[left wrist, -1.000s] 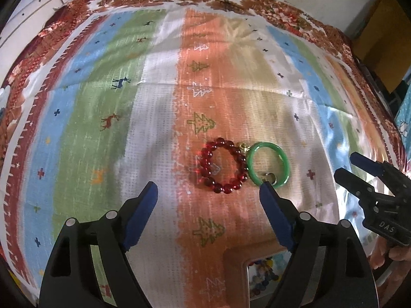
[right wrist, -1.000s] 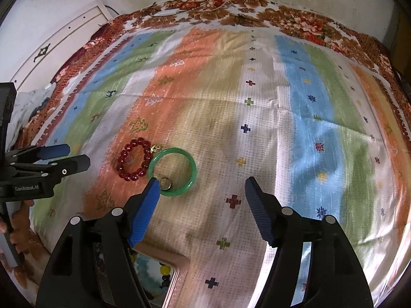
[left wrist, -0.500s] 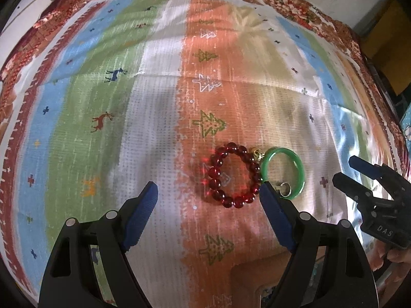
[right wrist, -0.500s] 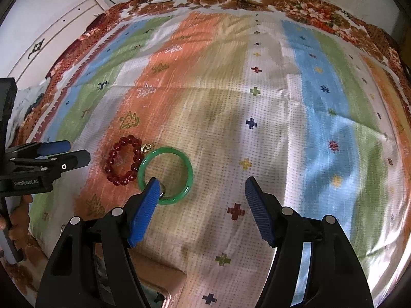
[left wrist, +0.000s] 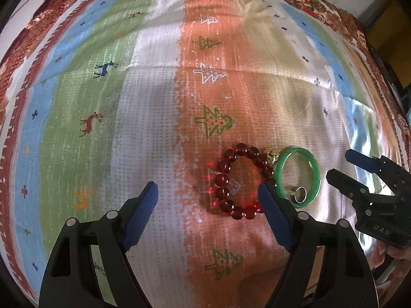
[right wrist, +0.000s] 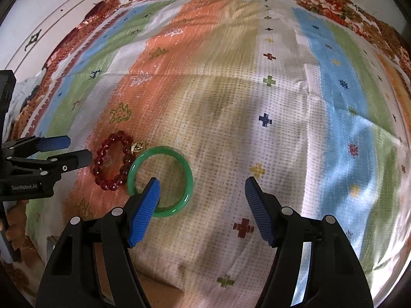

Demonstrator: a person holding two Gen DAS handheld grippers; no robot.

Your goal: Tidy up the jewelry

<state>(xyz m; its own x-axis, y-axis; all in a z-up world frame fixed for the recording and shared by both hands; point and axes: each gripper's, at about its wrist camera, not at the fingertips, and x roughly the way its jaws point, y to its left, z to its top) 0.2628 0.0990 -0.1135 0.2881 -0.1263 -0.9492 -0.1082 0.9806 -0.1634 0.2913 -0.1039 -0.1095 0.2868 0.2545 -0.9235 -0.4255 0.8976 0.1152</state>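
Observation:
A red bead bracelet [left wrist: 240, 182] with a small gold charm [left wrist: 271, 154] lies flat on the striped cloth, touching a green bangle [left wrist: 298, 177]. A small silver ring [left wrist: 300, 194] lies inside the bangle. My left gripper [left wrist: 208, 192] is open and empty, its right finger beside the bracelet. My right gripper [right wrist: 201, 187] is open and empty, its left finger over the near rim of the bangle [right wrist: 160, 181]. The bracelet [right wrist: 113, 164] and charm [right wrist: 138, 146] also show in the right wrist view, left of the bangle.
The striped cloth [left wrist: 143, 118] with tree and deer motifs covers the whole surface. The right gripper [left wrist: 370, 187] shows at the right edge of the left wrist view; the left gripper [right wrist: 48, 151] at the left of the right wrist view. A white cabinet [right wrist: 51, 23] stands far left.
Both grippers have moved forward and lower toward the jewelry, which now looks larger. The box at the near edge has dropped out of view. The jewelry has not moved.

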